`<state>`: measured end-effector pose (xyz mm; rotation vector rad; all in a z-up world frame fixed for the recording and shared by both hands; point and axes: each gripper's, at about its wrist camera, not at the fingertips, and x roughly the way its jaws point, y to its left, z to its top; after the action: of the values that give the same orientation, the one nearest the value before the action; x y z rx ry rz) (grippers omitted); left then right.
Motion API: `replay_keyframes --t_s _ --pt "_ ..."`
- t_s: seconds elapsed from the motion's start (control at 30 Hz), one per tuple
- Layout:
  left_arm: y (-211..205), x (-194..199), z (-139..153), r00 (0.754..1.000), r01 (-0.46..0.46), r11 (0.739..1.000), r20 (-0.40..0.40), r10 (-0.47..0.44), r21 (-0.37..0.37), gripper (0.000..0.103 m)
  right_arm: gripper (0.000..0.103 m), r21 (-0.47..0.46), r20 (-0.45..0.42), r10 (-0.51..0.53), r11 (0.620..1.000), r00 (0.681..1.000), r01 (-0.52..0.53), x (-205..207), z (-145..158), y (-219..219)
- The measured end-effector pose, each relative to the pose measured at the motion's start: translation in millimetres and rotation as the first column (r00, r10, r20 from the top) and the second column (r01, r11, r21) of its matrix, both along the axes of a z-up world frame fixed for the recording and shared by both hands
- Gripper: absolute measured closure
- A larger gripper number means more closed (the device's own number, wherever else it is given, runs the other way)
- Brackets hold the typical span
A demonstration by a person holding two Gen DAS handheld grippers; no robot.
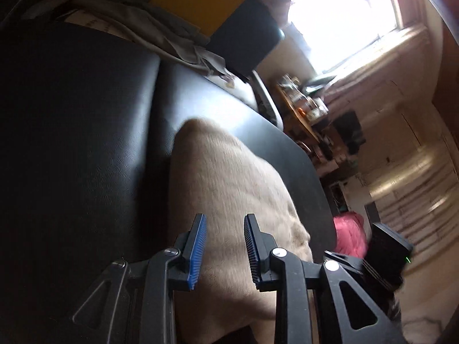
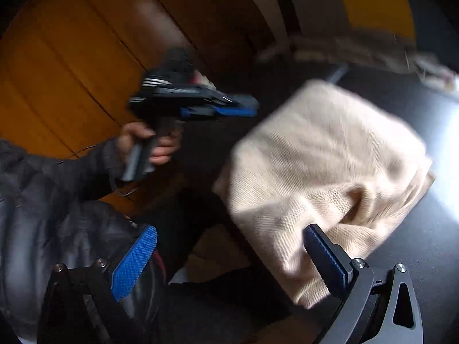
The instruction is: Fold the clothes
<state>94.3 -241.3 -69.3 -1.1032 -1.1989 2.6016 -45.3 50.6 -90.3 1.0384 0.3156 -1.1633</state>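
Observation:
A folded cream knit sweater point(image 1: 229, 177) lies on a black leather-like surface point(image 1: 86, 143) near its right edge. My left gripper point(image 1: 225, 218) hovers over the sweater's near end, its blue pads apart with nothing between them. In the right wrist view the same sweater point(image 2: 324, 172) is a thick folded bundle. A hand holds the left gripper point(image 2: 252, 107) up and to the left of it, off the cloth. My right gripper point(image 2: 229, 258) stands wide open at the sweater's near corner. Its right finger point(image 2: 327, 261) is in front of the cloth edge, and neither pad presses on it.
A crumpled grey-beige cloth point(image 1: 160, 34) lies at the far end of the surface, by a yellow panel point(image 1: 195, 0) and a dark cushion point(image 1: 246, 40). A cluttered shelf point(image 1: 304, 106) and something pink point(image 1: 350, 235) lie past the right edge. An orange wooden door point(image 2: 71, 57) stands behind a dark padded sleeve point(image 2: 43, 200).

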Motion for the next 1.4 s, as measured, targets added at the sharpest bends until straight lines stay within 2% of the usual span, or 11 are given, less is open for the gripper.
replay_keyframes --t_s 0.23,0.33,0.47,0.6,0.73,0.93,1.07,1.17,1.2,1.33,1.4 --pt "59.4 -11.1 -27.3 0.978 0.208 0.973 0.002 -0.209 -0.104 0.078 0.000 0.140 0.162 -0.089 0.988 0.983 0.066 4.9 -45.1 32.1" --pt "71.9 -14.7 -35.6 0.967 0.251 0.959 0.000 -0.253 -0.130 0.078 0.000 0.171 0.138 -0.112 0.981 0.984 0.088 16.4 -63.9 48.1" --pt "67.5 -13.8 -32.8 0.969 0.242 0.964 -0.013 -0.245 -0.112 0.078 0.000 0.094 0.069 -0.205 0.976 0.976 0.198 10.2 -34.1 69.9" --pt "65.6 -6.2 -29.8 0.970 0.236 0.964 -0.025 -0.241 -0.124 0.077 0.000 -0.056 0.045 -0.449 0.891 0.893 0.451 -25.1 9.9 95.6" --pt "69.7 -0.2 -26.9 0.969 0.241 0.959 -0.023 -0.247 -0.150 0.077 0.000 -0.067 0.053 -0.599 0.796 0.799 0.602 -50.9 13.3 83.7" --pt "67.5 -1.3 -27.3 0.968 0.242 0.960 -0.027 -0.248 -0.140 0.077 0.002 0.008 0.061 -0.629 0.777 0.775 0.630 -70.2 -15.9 41.3" --pt "72.8 -2.7 -21.4 0.967 0.241 0.956 -0.044 -0.252 -0.168 0.076 0.050 0.054 0.084 -0.652 0.758 0.754 0.650 -82.3 -33.0 31.3" --pt "76.5 0.2 -15.6 0.961 0.253 0.948 -0.067 -0.269 -0.193 0.073 0.066 0.110 0.062 -0.667 0.744 0.742 0.660 -85.5 -38.1 22.2" --pt "77.3 1.2 -14.9 0.958 0.259 0.945 -0.070 -0.277 -0.199 0.072 0.083 0.098 0.051 -0.671 0.741 0.740 0.664 -84.0 -29.1 23.2" --pt "80.5 3.6 -20.6 0.952 0.283 0.937 -0.055 -0.300 -0.206 0.071 0.091 -0.033 0.002 -0.704 0.710 0.711 0.703 -69.6 20.9 51.2" --pt "82.4 3.1 -24.8 0.951 0.291 0.934 -0.041 -0.306 -0.209 0.071 0.092 -0.003 -0.085 -0.725 0.686 0.683 0.728 -68.3 15.9 62.3"
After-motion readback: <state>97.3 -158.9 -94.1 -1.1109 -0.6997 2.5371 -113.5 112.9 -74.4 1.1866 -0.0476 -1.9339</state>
